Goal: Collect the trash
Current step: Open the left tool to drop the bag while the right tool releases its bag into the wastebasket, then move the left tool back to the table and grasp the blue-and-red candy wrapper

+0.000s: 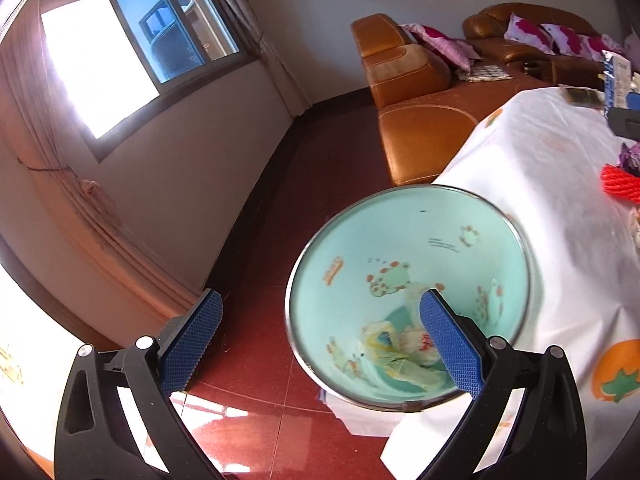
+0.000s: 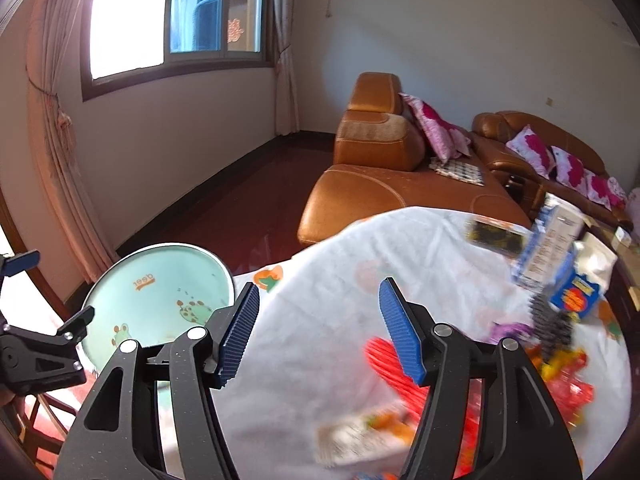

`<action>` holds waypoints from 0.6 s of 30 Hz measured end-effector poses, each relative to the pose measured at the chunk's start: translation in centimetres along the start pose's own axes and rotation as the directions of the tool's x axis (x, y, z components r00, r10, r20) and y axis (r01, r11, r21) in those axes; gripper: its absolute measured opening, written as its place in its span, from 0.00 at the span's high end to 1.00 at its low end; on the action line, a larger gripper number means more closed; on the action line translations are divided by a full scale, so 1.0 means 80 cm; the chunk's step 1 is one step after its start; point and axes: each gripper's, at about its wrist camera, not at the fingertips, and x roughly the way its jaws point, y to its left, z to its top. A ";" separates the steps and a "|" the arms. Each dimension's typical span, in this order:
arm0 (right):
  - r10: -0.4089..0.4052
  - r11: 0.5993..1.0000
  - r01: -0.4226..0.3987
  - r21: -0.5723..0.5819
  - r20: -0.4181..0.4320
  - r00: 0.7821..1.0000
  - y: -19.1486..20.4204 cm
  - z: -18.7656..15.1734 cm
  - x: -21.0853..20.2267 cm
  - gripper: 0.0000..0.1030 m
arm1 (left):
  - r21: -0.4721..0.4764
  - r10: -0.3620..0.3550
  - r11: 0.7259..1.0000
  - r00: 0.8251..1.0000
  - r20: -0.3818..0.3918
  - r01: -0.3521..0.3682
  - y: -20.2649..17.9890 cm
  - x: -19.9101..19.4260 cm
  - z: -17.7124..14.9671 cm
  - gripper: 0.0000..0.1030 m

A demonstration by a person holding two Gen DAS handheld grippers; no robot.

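A mint-green trash bin (image 1: pixel 408 240) with cartoon prints stands on the red floor beside the table; crumpled wrappers (image 1: pixel 400 354) lie at its bottom. My left gripper (image 1: pixel 320 320) is open and empty, its right finger above the bin's mouth. The bin also shows in the right wrist view (image 2: pixel 160 284). My right gripper (image 2: pixel 318 320) is open and empty above the white tablecloth (image 2: pixel 340 260). Trash lies on the table: a red mesh piece (image 2: pixel 384 360), a blurred orange-white wrapper (image 2: pixel 364 432), red and yellow wrappers (image 2: pixel 568 384), a purple wrapper (image 2: pixel 510 330).
A blue-white carton (image 2: pixel 552 240), a blue snack box (image 2: pixel 580 292), a black brush (image 2: pixel 550 320) and a dark packet (image 2: pixel 496 236) stand on the table's far right. An orange leather sofa (image 2: pixel 380 184) with pink cushions lies behind. The left gripper (image 2: pixel 40 344) shows at left.
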 end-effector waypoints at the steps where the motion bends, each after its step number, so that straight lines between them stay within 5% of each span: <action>1: -0.010 1.000 0.010 0.012 0.006 1.000 -0.014 -0.006 -0.014 0.39 | -0.002 -0.005 1.000 1.000 0.010 0.005 -0.005 -0.005 0.000 0.06; 10: -0.235 0.948 0.232 0.216 -0.013 0.972 -0.188 -0.108 -0.134 0.36 | 0.050 -0.183 0.983 0.978 0.101 0.179 -0.098 -0.067 0.010 0.06; 18: -0.312 0.901 0.315 0.297 -0.059 0.948 -0.253 -0.175 -0.165 0.33 | 0.129 -0.336 0.939 0.931 0.144 0.319 -0.209 -0.125 0.022 0.06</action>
